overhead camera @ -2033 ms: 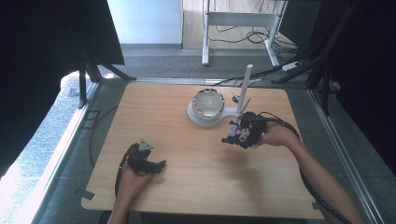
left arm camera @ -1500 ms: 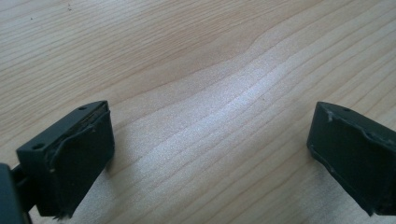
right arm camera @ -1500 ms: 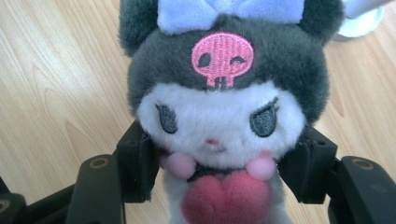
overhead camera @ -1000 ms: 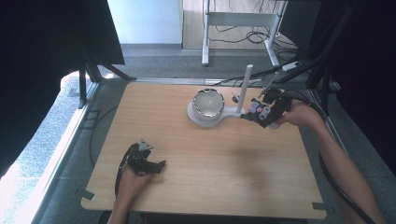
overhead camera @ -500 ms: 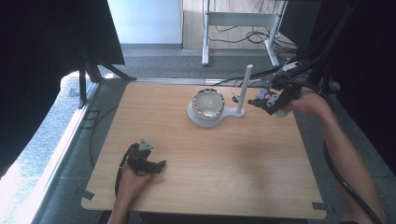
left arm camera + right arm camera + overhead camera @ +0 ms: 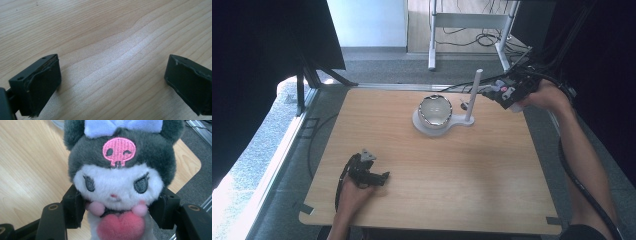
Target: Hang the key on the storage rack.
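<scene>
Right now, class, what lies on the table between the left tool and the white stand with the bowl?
Nothing: in the high view, bare table runs from the left tool to the stand holding the bowl.

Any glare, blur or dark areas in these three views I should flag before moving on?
High view: soft, with black surroundings at both sides and bright highlights on the shiny bowl. Left gripper view: a pale sheen crosses the table between the open jaws, grain sharp. Right gripper view: the plush toy is sharp and evenly lit; the floor behind is blurred.

Grey-and-white plush toy (image 6: 117,177), pink skull, apparently pale-blue bow.
</scene>
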`<state>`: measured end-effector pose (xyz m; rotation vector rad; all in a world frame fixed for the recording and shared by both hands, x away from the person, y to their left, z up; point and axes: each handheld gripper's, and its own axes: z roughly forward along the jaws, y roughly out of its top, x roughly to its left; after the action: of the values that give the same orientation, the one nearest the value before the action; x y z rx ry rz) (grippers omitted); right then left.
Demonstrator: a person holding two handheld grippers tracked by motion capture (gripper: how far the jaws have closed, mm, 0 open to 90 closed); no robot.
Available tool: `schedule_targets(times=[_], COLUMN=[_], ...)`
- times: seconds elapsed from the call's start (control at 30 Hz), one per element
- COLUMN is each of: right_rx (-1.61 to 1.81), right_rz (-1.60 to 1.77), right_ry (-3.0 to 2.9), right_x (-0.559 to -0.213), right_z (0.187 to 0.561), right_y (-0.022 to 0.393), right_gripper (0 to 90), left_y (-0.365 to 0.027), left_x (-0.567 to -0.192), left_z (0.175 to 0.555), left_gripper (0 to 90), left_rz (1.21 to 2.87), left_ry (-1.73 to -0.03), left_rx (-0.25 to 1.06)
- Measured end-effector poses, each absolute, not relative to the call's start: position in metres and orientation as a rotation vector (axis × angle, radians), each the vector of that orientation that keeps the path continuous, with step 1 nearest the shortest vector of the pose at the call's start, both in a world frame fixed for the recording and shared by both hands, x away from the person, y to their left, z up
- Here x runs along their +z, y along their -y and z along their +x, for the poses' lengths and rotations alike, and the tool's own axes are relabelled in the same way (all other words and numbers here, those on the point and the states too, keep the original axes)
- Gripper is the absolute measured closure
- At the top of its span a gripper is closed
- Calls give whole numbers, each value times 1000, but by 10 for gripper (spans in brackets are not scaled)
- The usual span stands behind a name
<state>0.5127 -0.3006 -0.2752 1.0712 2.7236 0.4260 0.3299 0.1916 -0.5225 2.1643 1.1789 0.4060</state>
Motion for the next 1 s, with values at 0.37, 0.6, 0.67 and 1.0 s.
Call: schedule_targets(times=[0.37,0.6,0.67,1.0], right_rx=[446,454,463,471], right_rz=[1093,1097,1087,1052], right_ry=[-2689,-2689,-2686,-2694], right_x=[-266,-267,-266,-263], right_z=[524,530,532,534], right_y=[304,297,293,278], right_gripper=[366,366,366,366], left_y=[-192,-191,-191,-191], left_x=[-522,-523,-523,-523], left_z=[330,330,330,330], left_gripper=[6,5,5,5], left_rz=[2164,2158,2157,2156], left_ry=[-1179,-1184,-1184,-1184], left_rx=[406,402,402,402])
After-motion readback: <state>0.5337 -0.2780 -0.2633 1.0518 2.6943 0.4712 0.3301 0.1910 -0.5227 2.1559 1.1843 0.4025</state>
